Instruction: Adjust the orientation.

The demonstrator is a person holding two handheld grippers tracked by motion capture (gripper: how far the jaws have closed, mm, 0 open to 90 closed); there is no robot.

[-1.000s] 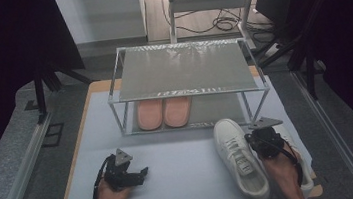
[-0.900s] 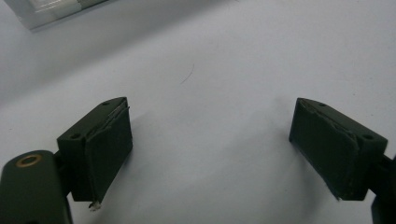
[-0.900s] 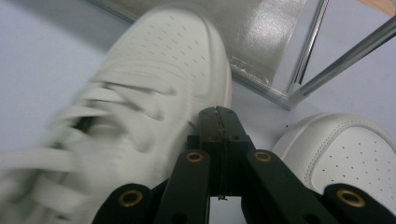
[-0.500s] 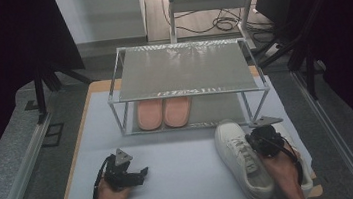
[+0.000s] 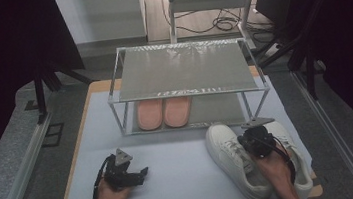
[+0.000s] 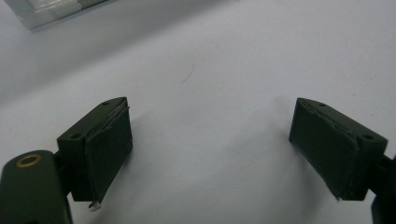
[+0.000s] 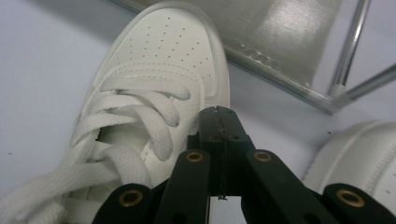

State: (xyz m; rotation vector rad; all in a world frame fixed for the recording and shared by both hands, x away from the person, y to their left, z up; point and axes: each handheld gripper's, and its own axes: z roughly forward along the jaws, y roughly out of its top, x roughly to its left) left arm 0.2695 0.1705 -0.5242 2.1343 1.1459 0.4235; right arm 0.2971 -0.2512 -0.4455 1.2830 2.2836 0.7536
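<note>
While the two forearms were seen entering from the bottom edge of the high view, the left gripper (image 5: 138, 176) was held low at lower left over the bare white mat (image 5: 182, 164), its jaws spread wide with nothing between them. At lower right, the right gripper (image 5: 252, 138) was pinched tight on the side wall of a white sneaker (image 5: 232, 161) beside the laces (image 7: 135, 119); in the right gripper view the two black jaws were pressed almost together there. A second white sneaker (image 5: 291, 152) was lying just to the right of the hand, touching or nearly touching the first. Farther up, at the middle of the frame, a metal shoe rack (image 5: 186, 70) was standing on the mat, with a pair of pink slippers (image 5: 163, 113) tucked on its lower shelf and its top shelf bare.

The sneaker was judged light and fairly stiff in the sole but soft at the collar, so a pinch on the side wall would be expected to let it droop toe-down. A firmer hold might be found at the heel or the tongue.
</note>
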